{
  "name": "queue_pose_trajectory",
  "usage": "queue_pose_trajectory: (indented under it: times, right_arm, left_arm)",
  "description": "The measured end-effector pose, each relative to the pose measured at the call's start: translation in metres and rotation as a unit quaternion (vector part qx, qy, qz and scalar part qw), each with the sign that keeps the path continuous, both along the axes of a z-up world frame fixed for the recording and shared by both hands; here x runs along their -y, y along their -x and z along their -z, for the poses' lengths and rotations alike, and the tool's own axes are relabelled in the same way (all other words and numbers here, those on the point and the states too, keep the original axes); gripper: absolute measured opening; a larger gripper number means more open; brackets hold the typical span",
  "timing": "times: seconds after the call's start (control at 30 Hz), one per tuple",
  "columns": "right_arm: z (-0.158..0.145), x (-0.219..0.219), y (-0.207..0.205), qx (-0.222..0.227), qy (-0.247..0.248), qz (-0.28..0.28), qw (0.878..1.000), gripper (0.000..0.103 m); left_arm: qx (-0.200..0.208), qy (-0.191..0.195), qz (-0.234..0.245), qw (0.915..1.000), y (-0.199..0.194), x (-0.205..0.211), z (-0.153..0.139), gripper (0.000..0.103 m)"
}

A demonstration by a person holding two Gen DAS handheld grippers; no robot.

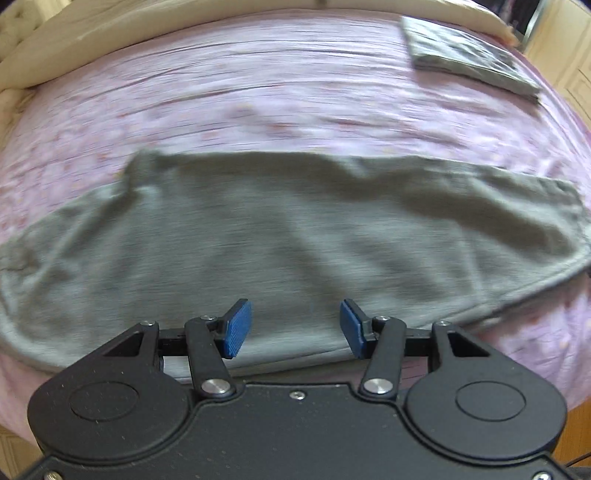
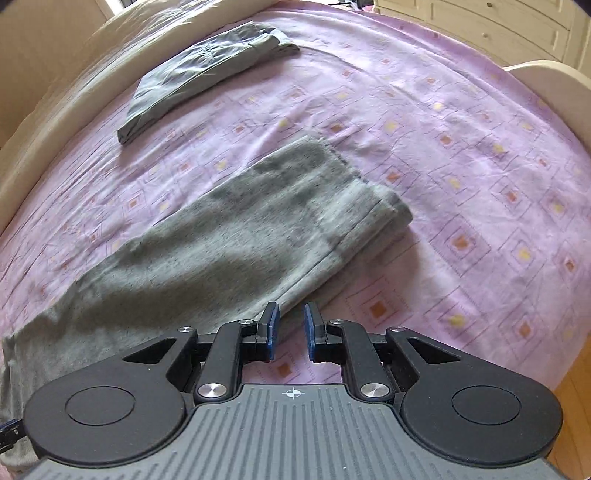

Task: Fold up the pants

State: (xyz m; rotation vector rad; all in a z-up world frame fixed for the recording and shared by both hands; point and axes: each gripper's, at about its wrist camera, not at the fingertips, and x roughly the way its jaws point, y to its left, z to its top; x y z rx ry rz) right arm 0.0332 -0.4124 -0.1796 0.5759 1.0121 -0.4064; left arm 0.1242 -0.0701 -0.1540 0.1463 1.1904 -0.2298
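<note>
Grey sweatpants (image 1: 277, 240) lie flat in a long strip across the pink bedsheet (image 1: 258, 92); the left wrist view is blurred by motion. My left gripper (image 1: 295, 328) hovers over their near edge, jaws wide apart, nothing between the blue pads (image 1: 238, 328). In the right wrist view the same grey pants (image 2: 229, 243) stretch from lower left to a folded end at centre. My right gripper (image 2: 291, 328) hangs above their near edge and the sheet (image 2: 461, 166), its jaws a narrow gap apart with no cloth between them.
A second pair of grey pants, folded, (image 2: 199, 74) rests at the far side of the bed, also seen as folded pants (image 1: 469, 55). A cream duvet (image 2: 74, 74) runs along the far edge. A white dresser (image 2: 498, 26) and wooden floor (image 2: 576, 398) border the bed.
</note>
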Motion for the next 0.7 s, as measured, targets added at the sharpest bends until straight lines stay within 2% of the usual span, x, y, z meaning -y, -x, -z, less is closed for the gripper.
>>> queue_pose_trajectory:
  times: [0.17,0.23,0.3,0.4,0.53,0.7]
  right_arm:
    - [0.002,0.039,0.002,0.018,-0.021,-0.003,1.000,0.015]
    - [0.004,0.052,0.002,0.016,-0.022,-0.004,1.000,0.015]
    - [0.007,0.066,0.003,0.019,-0.029,0.000,0.999,0.015]
    - [0.010,0.078,0.002,0.026,-0.042,0.002,0.999,0.015]
    - [0.015,0.086,-0.003,0.029,-0.058,-0.001,0.998,0.015]
    - [0.025,0.094,-0.008,0.024,-0.086,0.024,0.996,0.015]
  left_arm:
    - [-0.003,0.016,0.034,0.9993,0.000,0.075,0.012,0.061]
    - [-0.004,0.013,0.044,0.9990,0.001,0.093,0.020,0.061]
    - [-0.024,0.000,0.057,0.9981,0.002,0.104,0.034,0.061]
    - [-0.067,-0.034,0.066,0.9951,0.008,0.108,0.059,0.064]
    - [-0.067,-0.022,0.048,0.9963,0.012,0.098,0.058,0.066]
    - [-0.066,-0.035,0.042,0.9963,0.015,0.101,0.057,0.066]
